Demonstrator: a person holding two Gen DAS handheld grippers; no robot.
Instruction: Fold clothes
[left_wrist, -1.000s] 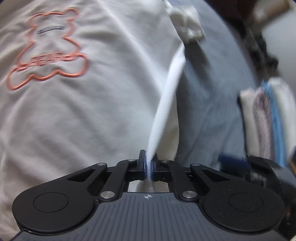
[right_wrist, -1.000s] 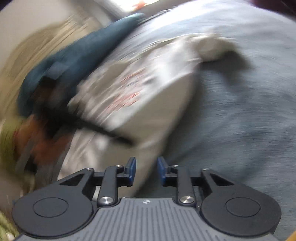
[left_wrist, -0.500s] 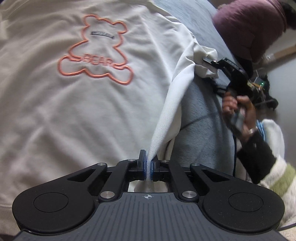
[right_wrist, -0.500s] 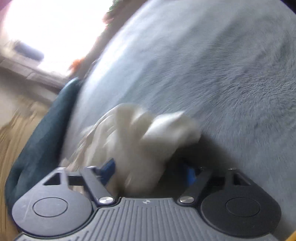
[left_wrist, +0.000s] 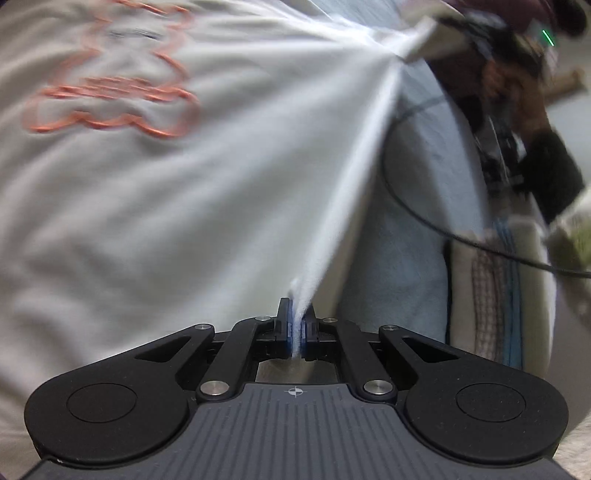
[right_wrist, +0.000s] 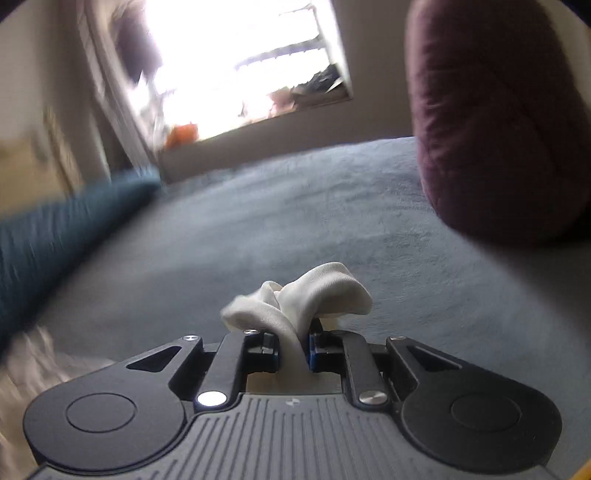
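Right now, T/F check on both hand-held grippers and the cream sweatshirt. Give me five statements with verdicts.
1. The left hand-held gripper is shut on the cream sweatshirt with the orange bear outline. True.
2. The right hand-held gripper is empty. False: a bunched cream fold sits between its pads.
3. The sweatshirt lies on a grey-blue fleece blanket. True.
4. The bear outline is green. False: orange.
5. The sweatshirt is already folded flat. False: it is pulled taut between the grippers.

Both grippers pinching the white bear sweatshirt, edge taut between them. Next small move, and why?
Probably carry the right gripper, whose jaws just closed on bunched cloth, across over the sweatshirt toward the bear print. The left gripper clamps the other end of that taut edge, so it looks ready to fold.
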